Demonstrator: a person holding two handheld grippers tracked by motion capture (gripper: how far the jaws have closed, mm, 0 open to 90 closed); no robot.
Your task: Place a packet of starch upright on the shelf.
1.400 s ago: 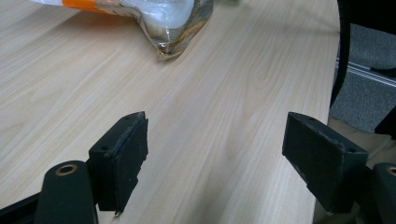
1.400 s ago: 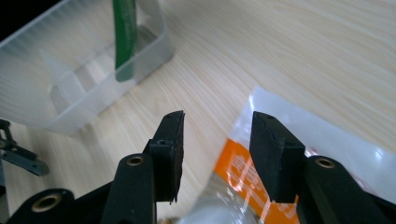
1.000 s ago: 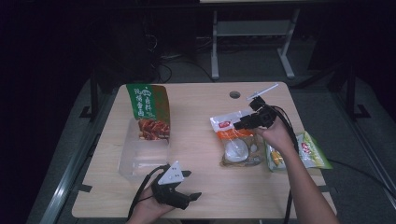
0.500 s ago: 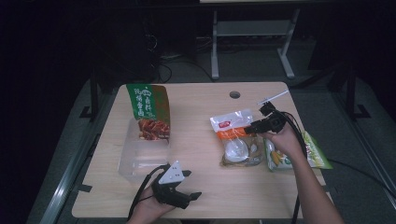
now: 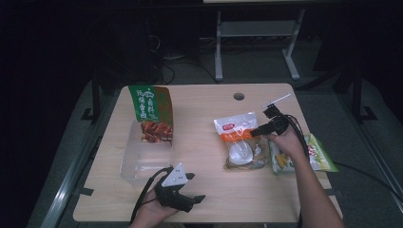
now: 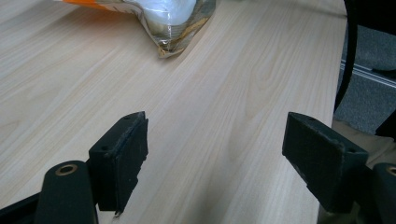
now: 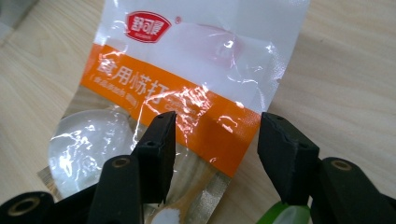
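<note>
A clear packet (image 5: 240,140) with a white top, a red logo and an orange band (image 7: 187,100) lies flat right of the table's centre. My right gripper (image 5: 259,130) hovers low over the packet's right edge. Its jaws (image 7: 215,123) have just been opening and stand open. The orange band lies under the gap and the pads do not press on it. My left gripper (image 5: 197,198) rests near the front edge, left of centre. In the left gripper view it (image 6: 215,126) is open over bare wood, and the packet's corner (image 6: 177,28) lies ahead of it.
A green and brown snack bag (image 5: 151,114) leans in a clear plastic box (image 5: 140,161) on the left side. Beside the right hand, a green packet (image 5: 321,154) lies near the table's right edge. A cable hole (image 5: 239,96) sits at the back.
My right gripper has sunk toward the packet and shifted a little to the right along its edge. The left gripper has not moved.
</note>
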